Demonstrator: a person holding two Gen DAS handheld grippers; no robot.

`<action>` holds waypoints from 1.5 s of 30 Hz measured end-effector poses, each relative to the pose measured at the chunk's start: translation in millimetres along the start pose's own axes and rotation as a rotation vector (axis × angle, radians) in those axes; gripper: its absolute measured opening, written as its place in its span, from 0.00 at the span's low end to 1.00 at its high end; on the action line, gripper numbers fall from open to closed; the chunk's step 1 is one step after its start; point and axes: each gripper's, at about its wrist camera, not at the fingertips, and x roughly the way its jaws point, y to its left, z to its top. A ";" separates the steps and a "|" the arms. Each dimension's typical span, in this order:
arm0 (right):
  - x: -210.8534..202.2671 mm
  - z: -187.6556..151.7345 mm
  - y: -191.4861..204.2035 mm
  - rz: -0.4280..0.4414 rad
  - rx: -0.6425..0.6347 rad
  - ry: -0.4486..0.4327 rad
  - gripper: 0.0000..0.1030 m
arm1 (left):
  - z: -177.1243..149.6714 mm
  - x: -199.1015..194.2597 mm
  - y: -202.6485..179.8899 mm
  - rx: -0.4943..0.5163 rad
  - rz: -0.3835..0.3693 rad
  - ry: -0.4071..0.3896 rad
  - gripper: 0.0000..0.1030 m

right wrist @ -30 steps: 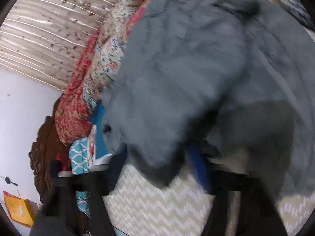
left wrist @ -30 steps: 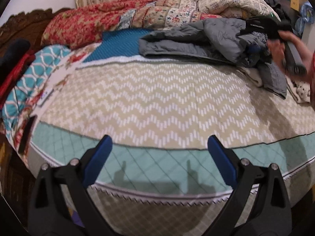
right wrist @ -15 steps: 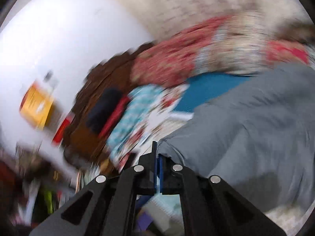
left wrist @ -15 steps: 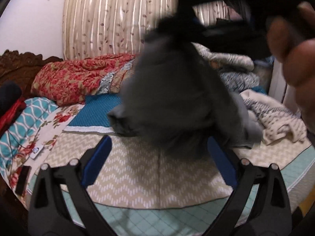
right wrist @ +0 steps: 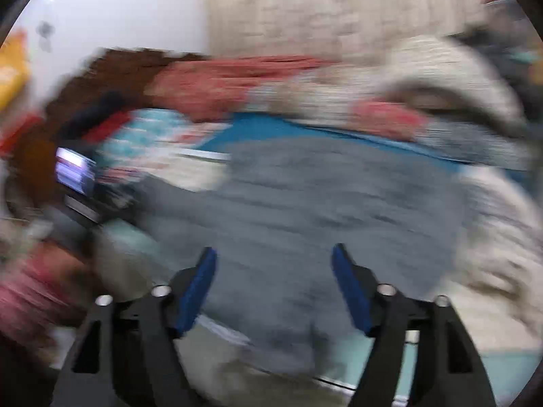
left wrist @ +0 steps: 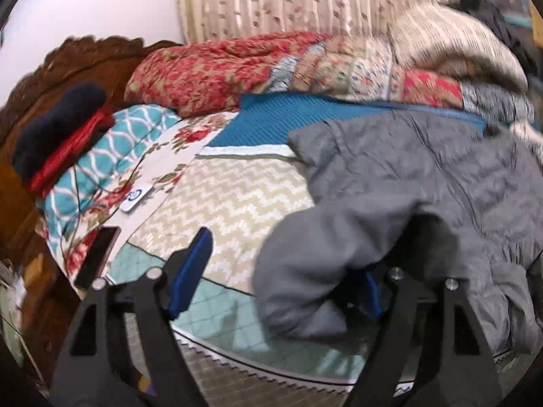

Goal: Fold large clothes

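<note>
A grey quilted jacket (left wrist: 407,183) lies spread over the right half of the bed. One bulky fold of it (left wrist: 305,261) droops toward me and covers most of the right finger of my left gripper (left wrist: 281,261). The left gripper's jaws are closing with that fold between them; the left pad (left wrist: 190,271) stands free of the cloth. In the blurred right wrist view, the jaws of my right gripper (right wrist: 273,261) are opening just above the jacket (right wrist: 322,196), and nothing is pinched between the blue pads.
The bed has a beige chevron cover (left wrist: 237,196) with a teal quilted edge (left wrist: 220,308). A red floral quilt (left wrist: 217,71) and a cream knit blanket (left wrist: 451,40) pile at the back. A carved wooden headboard (left wrist: 64,64) stands left; a dark phone (left wrist: 98,254) lies by the edge.
My right gripper, shut on the jacket before, swung it across the bed, rolled level and let go. The jacket now lies nearer, draped onto my left gripper, whose jaws have narrowed.
</note>
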 end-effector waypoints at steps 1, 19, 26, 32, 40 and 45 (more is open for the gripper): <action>0.4 -17.5 -13.2 -0.080 -0.001 0.015 0.69 | -4.1 -2.3 2.7 0.025 0.008 -0.018 0.72; 109.2 -94.5 -114.2 -0.222 -0.025 0.392 0.69 | -146.8 -86.5 -94.0 1.130 0.325 -0.676 0.87; 110.8 -93.8 -103.4 -0.168 -0.090 0.370 0.69 | -146.4 -36.1 -121.4 1.449 0.138 -0.627 0.87; 102.4 -96.4 -120.5 -0.118 -0.085 0.413 0.69 | -133.1 -71.9 -85.9 1.509 0.021 -0.626 0.86; 110.8 -93.9 -130.0 -0.073 0.073 0.392 0.69 | -170.4 -47.2 -91.4 1.634 -0.002 -0.581 0.86; 97.2 -85.4 -123.7 -0.059 0.056 0.373 0.69 | -176.1 -26.2 -87.0 1.804 0.037 -0.615 0.87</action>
